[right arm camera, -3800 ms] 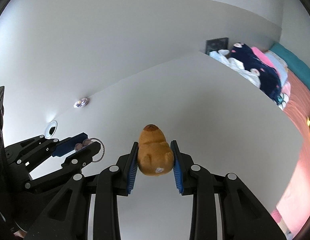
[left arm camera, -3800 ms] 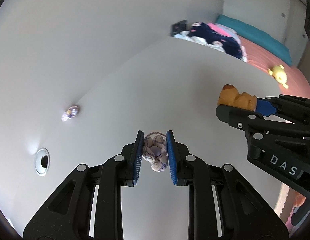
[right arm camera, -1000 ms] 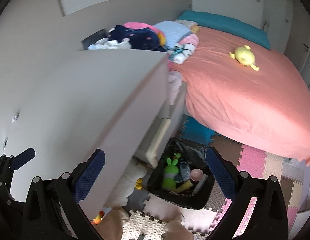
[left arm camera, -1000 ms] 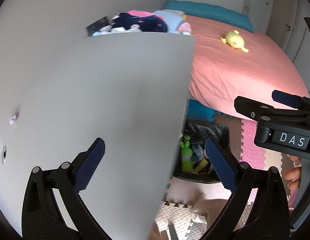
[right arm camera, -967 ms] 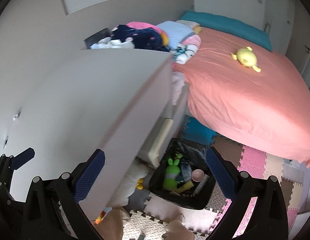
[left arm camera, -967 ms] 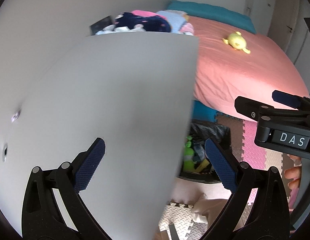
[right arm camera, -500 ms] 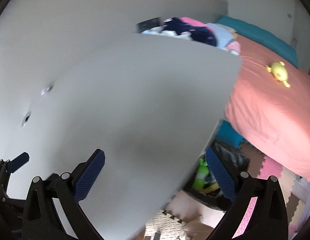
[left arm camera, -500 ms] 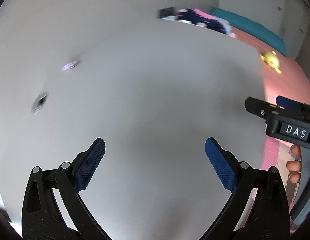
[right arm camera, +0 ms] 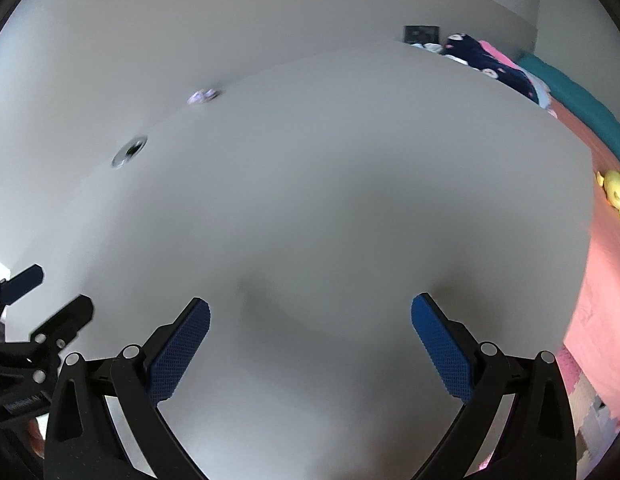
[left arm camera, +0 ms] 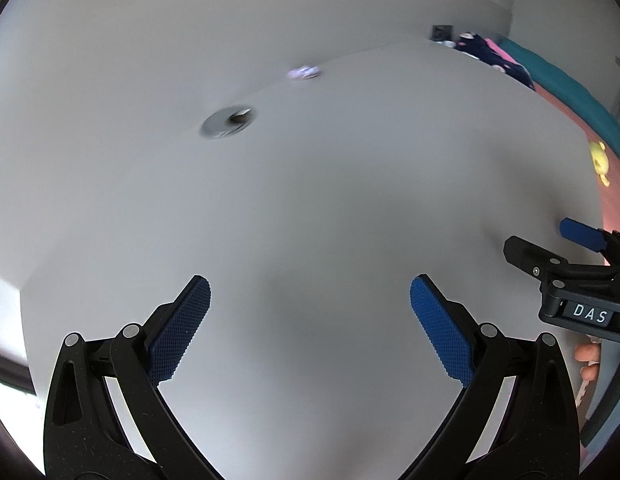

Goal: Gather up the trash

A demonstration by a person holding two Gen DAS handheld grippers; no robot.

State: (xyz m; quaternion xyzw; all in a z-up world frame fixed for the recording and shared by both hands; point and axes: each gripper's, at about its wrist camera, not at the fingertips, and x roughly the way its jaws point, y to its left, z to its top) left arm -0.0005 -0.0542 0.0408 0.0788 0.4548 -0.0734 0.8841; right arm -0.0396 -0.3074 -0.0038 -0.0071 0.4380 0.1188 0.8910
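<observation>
A small purple-and-white wrapper [left arm camera: 304, 72] lies at the far edge of the white tabletop [left arm camera: 350, 200], against the wall; it also shows in the right wrist view [right arm camera: 204, 96]. My left gripper [left arm camera: 310, 316] is open and empty above the near part of the table. My right gripper [right arm camera: 310, 328] is open and empty too, to the right of the left one, and it shows at the right edge of the left wrist view [left arm camera: 550, 248]. The left gripper shows at the left edge of the right wrist view [right arm camera: 38, 300].
A round cable hole [left arm camera: 229, 121] sits in the tabletop left of the wrapper. Folded clothes [right arm camera: 486, 62] lie past the table's far right corner. A pink bed [right arm camera: 606, 280] with a yellow plush toy [right arm camera: 614, 189] runs along the table's right side.
Both grippers have swung left, from over the floor bin beside the bed back over the tabletop. The plush toy and the small ball held 3.8 s ago are gone from the jaws.
</observation>
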